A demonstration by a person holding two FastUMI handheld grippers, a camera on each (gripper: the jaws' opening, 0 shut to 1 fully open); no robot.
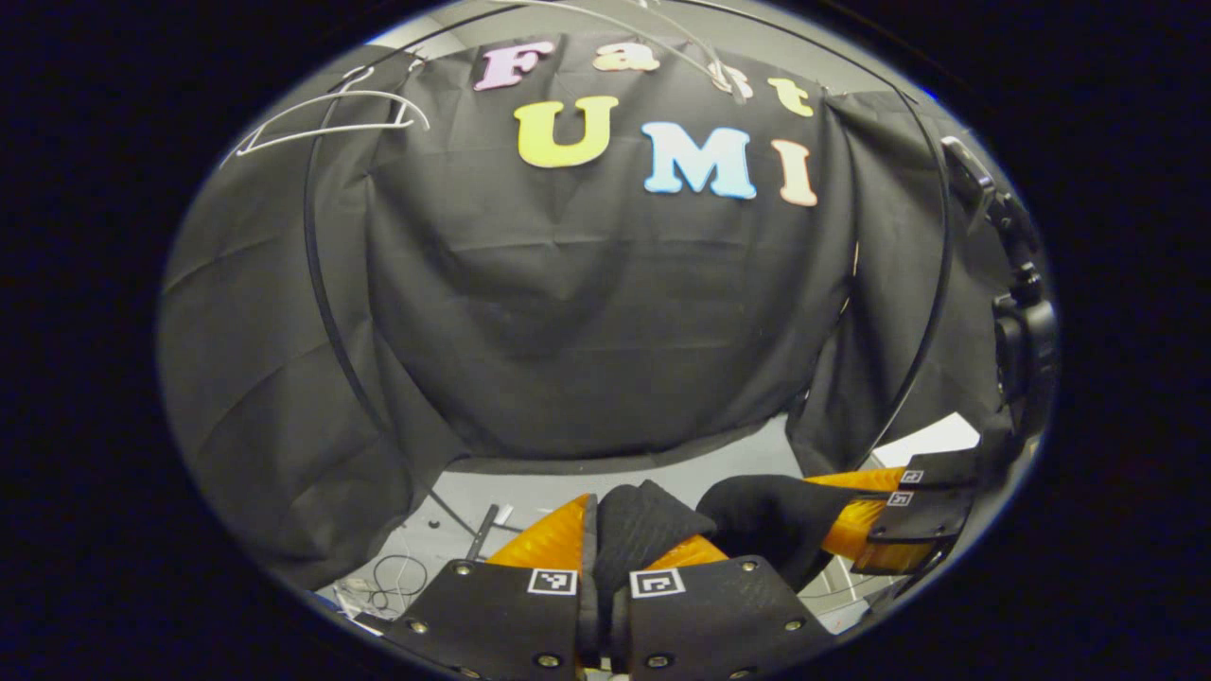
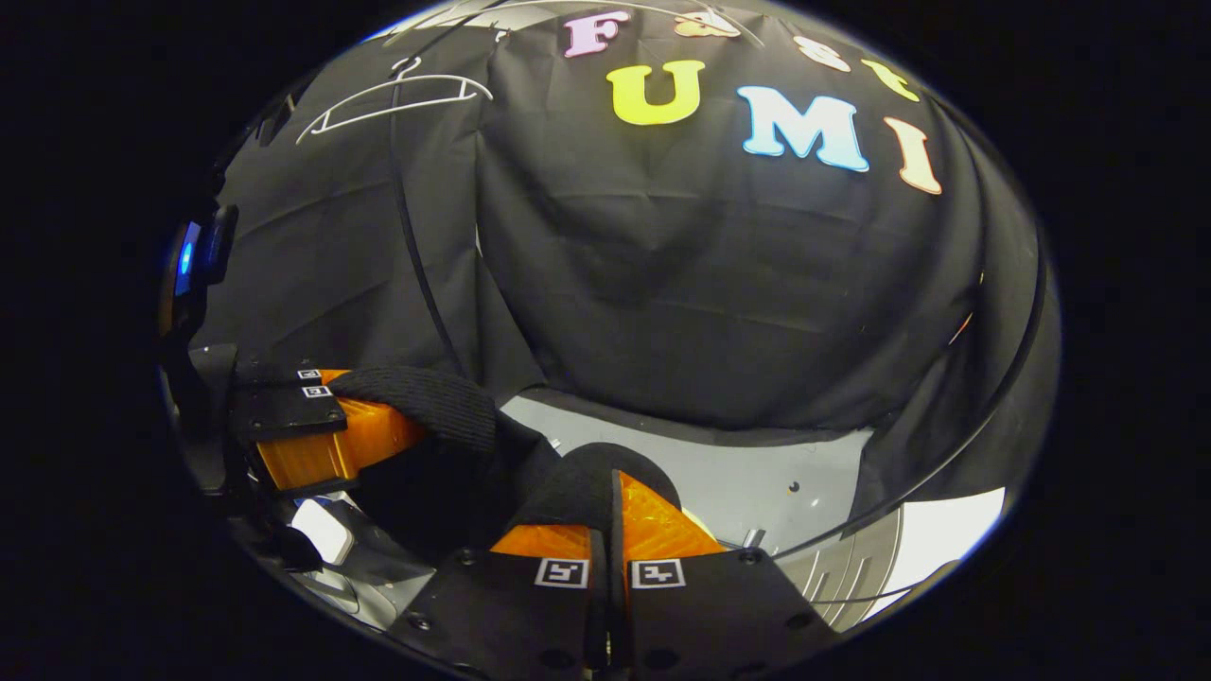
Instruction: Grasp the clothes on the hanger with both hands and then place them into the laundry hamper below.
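A: Left gripper view first. What's my left gripper (image 1: pixel 605 530) doing?

B: Fingers pressed together on a fold of the black garment (image 1: pixel 653 530). The cloth bunches up between them and runs off to the right.

A: And over there I see the right gripper (image 1: pixel 856 515)?

B: Yes, at the right edge, fingers closed on the other end of the same garment, which sags a little between the two.

A: Right gripper view?

B: Same story. My right gripper (image 2: pixel 610 506) is clamped on the black garment (image 2: pixel 454 445), cloth wedged between its fingers. The left gripper (image 2: pixel 374 416) sits at left, closed on the ribbed edge of the cloth.

A: Hanger?

B: A white wire hanger (image 1: pixel 331 118) up at top left against the wall cloth, bare, well above the garment; likewise in the right gripper view (image 2: pixel 397 95).

A: Below?

B: Grey floor (image 1: pixel 530 497) with some cable clutter (image 1: pixel 393 577) near my left fingers.
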